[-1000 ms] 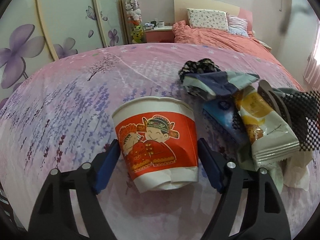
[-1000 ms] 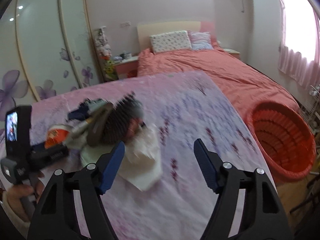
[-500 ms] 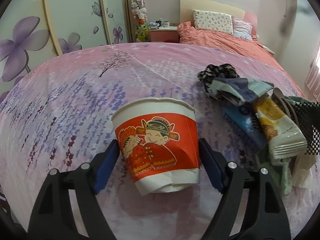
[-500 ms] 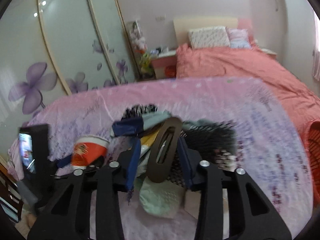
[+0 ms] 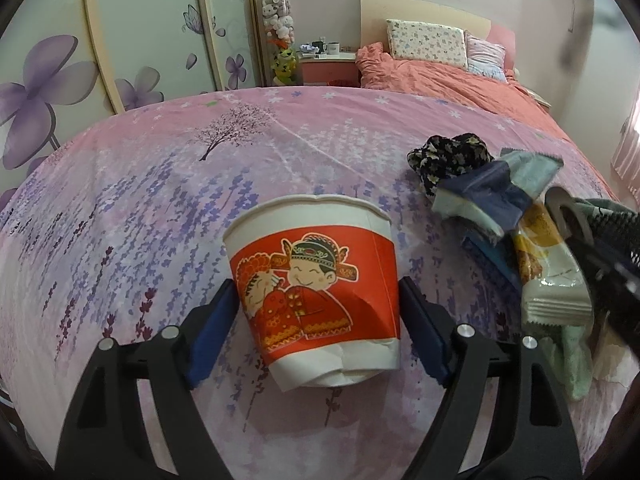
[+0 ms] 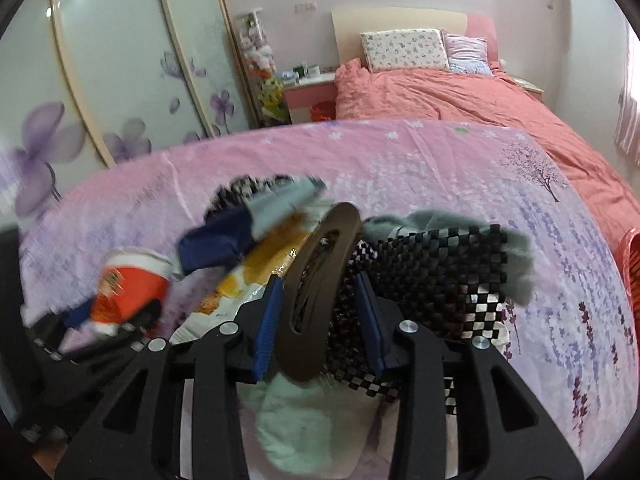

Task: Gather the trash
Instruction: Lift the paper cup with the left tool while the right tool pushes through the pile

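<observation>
A red and white paper cup [image 5: 316, 264] with a cartoon couple on it stands between the blue pads of my left gripper [image 5: 316, 312], which presses both its sides. To its right lies a heap of trash: a yellow and white snack wrapper [image 5: 548, 268], a dark blue packet [image 5: 488, 196] and a dark floral cloth [image 5: 448, 156]. My right gripper [image 6: 318, 312] is shut on the brown oval handle [image 6: 316, 280] of a black and white checkered bag [image 6: 440, 264]. The cup [image 6: 128, 284] shows blurred at the left of the right wrist view.
All of this sits on a pink and lilac bedspread [image 5: 200, 200]. A pale green cloth [image 6: 304, 432] lies under the right gripper. A red basket [image 6: 630, 264] peeks in past the bed's right edge. Wardrobe doors [image 5: 140, 32] and a second bed [image 5: 440, 76] stand behind.
My right gripper swung left from bare bedspread to the heap and closed on the brown handle. The left gripper kept the cup and drifted slightly.
</observation>
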